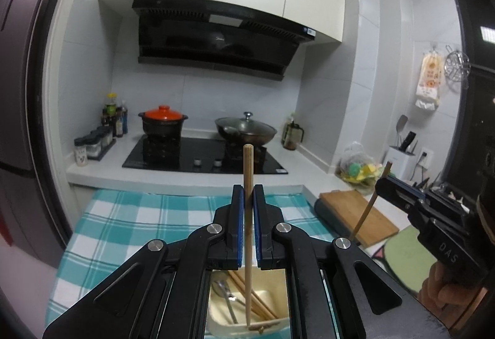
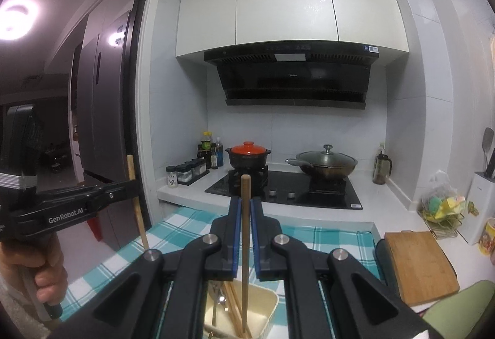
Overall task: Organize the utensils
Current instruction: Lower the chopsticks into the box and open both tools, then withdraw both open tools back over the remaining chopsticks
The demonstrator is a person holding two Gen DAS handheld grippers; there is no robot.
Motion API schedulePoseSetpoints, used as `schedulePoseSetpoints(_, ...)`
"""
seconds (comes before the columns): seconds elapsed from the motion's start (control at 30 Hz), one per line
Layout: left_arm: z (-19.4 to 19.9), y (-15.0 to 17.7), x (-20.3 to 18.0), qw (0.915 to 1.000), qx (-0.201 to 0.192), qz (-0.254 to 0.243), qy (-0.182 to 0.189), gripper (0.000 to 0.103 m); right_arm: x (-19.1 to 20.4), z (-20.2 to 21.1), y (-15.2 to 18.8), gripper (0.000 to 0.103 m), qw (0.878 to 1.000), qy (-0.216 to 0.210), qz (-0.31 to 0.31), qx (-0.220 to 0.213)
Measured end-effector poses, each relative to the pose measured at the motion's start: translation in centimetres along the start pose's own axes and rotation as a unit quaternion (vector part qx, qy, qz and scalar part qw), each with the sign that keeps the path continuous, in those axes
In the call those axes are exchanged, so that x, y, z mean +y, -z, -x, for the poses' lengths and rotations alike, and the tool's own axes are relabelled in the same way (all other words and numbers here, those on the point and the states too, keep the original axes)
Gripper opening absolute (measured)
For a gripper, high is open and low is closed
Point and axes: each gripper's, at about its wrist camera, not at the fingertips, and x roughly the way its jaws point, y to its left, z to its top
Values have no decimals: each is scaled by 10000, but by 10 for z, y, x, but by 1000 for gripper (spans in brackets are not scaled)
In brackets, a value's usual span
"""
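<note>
Your left gripper [image 1: 248, 189] is pinching one wooden chopstick [image 1: 247, 172] upright between its blue pads; your right gripper [image 2: 246, 203] is clamping a second chopstick [image 2: 245, 193] the same way. Both sticks are hanging over the cream utensil tray [image 2: 269, 308], which is sitting on the teal checked cloth [image 1: 139, 215] and holding more chopsticks [image 1: 260, 305] beside a metal spoon [image 1: 224, 292]; beyond it the stove [image 1: 173, 153] is carrying two lidded pots.

dim, bluish kitchen light; ceiling lamp [image 2: 14, 20] glares (edges warped, vignetted).
</note>
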Motion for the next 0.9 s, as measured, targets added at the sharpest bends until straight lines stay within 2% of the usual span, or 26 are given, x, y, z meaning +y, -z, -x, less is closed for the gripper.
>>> schedulePoseSetpoints(0.1, -41, 16, 6, 9995, 255, 192, -67, 4, -4, -31, 10, 6, 9999, -41, -3, 129)
schedulePoseSetpoints(0.23, -93, 49, 17, 9950, 833, 544, -89, 4, -13, -73, 43, 6, 9987, -66, -43, 513)
schedulePoseSetpoints(0.33, -125, 76, 20, 9891, 1309, 659, -98, 4, -18, -104, 73, 6, 9946, -76, -99, 1035)
schedulePoseSetpoints(0.43, -147, 96, 15, 9831, 1757, 507, -91, 5, -24, -131, 99, 7, 9865, -220, -269, 1599)
schedulePoseSetpoints(0.47, -151, 100, 12, 9812, 1874, 429, -151, 10, -26, -137, 107, 7, 9836, -227, -305, 1762)
schedulePoseSetpoints(0.5, -151, 102, 11, 9796, 1970, 334, -188, 26, -27, -143, 112, 7, 9810, -212, -351, 1897)
schedulePoseSetpoints(0.53, -148, 102, 9, 9796, 1984, 239, -220, 46, -30, -146, 115, 12, 9794, -194, -418, 1967)
schedulePoseSetpoints(0.6, -128, 98, 6, 9837, 1770, 31, -325, 65, -35, -141, 116, 38, 9792, -140, -633, 1920)
schedulePoseSetpoints(0.67, -102, 92, 4, 9859, 1615, -195, -400, 76, -42, -127, 109, 46, 9818, -138, -826, 1706)
schedulePoseSetpoints(0.8, -45, 98, 5, 9826, 1715, -562, -444, 95, -40, -86, 95, 47, 9835, -116, -757, 1641)
schedulePoseSetpoints(0.9, 1, 130, 4, 9745, 2070, -802, -335, 98, -33, -47, 97, 57, 9831, 50, -542, 1746)
